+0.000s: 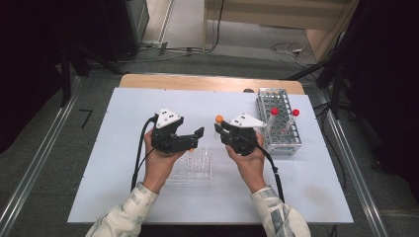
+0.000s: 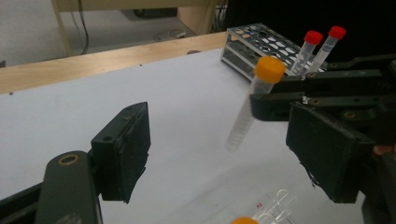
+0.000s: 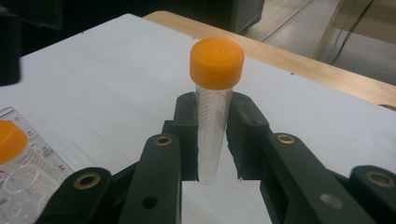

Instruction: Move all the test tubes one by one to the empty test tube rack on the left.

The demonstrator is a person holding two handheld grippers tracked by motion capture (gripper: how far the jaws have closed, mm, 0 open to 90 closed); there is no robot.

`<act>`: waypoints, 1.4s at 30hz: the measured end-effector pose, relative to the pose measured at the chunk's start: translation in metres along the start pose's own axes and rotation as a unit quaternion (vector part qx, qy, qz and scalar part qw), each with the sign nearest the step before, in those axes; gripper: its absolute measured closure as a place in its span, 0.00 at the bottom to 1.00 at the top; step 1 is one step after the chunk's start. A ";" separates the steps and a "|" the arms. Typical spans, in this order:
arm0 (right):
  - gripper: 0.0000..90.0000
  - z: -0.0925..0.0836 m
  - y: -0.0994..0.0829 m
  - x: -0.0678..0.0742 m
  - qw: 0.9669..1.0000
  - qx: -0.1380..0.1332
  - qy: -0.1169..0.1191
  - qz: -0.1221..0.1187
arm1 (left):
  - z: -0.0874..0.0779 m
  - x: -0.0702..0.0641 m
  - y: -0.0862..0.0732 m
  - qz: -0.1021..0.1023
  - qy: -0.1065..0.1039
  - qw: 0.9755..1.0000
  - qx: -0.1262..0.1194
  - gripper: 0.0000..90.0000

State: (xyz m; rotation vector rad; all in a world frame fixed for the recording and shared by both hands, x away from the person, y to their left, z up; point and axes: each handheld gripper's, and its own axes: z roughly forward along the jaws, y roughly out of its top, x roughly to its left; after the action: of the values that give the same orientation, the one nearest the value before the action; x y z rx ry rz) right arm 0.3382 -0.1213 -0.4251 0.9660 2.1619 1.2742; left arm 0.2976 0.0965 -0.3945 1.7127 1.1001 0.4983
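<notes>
Carrying an orange-capped tube (image 3: 212,126) pinched just under its cap in your right gripper (image 3: 212,140), you hold it above the table between the racks. Your left gripper (image 2: 224,154) gapes empty over the clear plastic rack (image 1: 193,169), which holds one orange-capped tube. Two red-capped tubes (image 1: 284,121) lean in the metal rack (image 1: 276,101). Next comes, I judge, aligning the tube over a free well.
</notes>
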 end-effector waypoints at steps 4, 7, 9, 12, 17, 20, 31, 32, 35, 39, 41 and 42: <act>0.80 0.007 0.002 0.008 1.000 0.004 0.008 -0.005 | 0.007 -0.003 0.005 0.005 -0.010 1.000 0.002 0.31; 0.80 0.010 0.004 0.014 1.000 0.005 0.014 -0.010 | 0.012 -0.005 0.007 0.007 -0.012 1.000 0.004 0.34; 0.80 0.012 0.005 0.017 1.000 0.006 0.017 -0.012 | 0.014 -0.005 0.009 0.006 -0.011 1.000 0.005 0.38; 0.80 0.014 0.005 0.020 1.000 0.006 0.021 -0.013 | 0.017 -0.006 0.011 0.009 -0.012 1.000 0.004 0.44; 0.80 0.014 0.007 0.026 0.999 0.003 0.029 -0.018 | 0.023 -0.006 0.012 0.015 -0.013 1.000 0.012 0.54; 0.80 0.013 0.009 0.027 0.999 -0.002 0.031 -0.018 | 0.025 -0.007 0.012 0.019 -0.013 1.000 0.015 0.60; 0.80 0.011 0.010 0.029 0.999 -0.005 0.034 -0.019 | 0.027 -0.009 0.012 0.030 -0.006 0.999 0.020 0.77; 0.80 0.011 0.010 0.028 0.999 -0.005 0.034 -0.019 | 0.027 -0.009 0.013 0.031 -0.005 0.999 0.019 0.77; 0.76 0.010 0.011 0.028 0.999 -0.007 0.037 -0.015 | 0.026 -0.009 0.014 0.032 -0.002 0.999 0.017 0.78; 0.53 0.009 0.011 0.024 0.999 -0.005 0.047 -0.003 | 0.023 -0.006 0.016 0.028 0.006 1.000 0.010 0.78; 0.45 0.007 0.012 0.022 0.999 -0.001 0.048 -0.002 | 0.020 -0.002 0.017 0.024 0.012 1.000 0.005 0.78; 0.43 0.005 0.012 0.020 0.999 -0.002 0.049 -0.001 | 0.019 -0.001 0.018 0.023 0.014 1.000 0.003 0.78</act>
State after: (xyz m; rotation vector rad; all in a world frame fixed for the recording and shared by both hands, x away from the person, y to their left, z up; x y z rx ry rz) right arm 0.3325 -0.0992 -0.4179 0.9182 2.2326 1.3502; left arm 0.3188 0.0843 -0.3864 1.7448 1.0845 0.5490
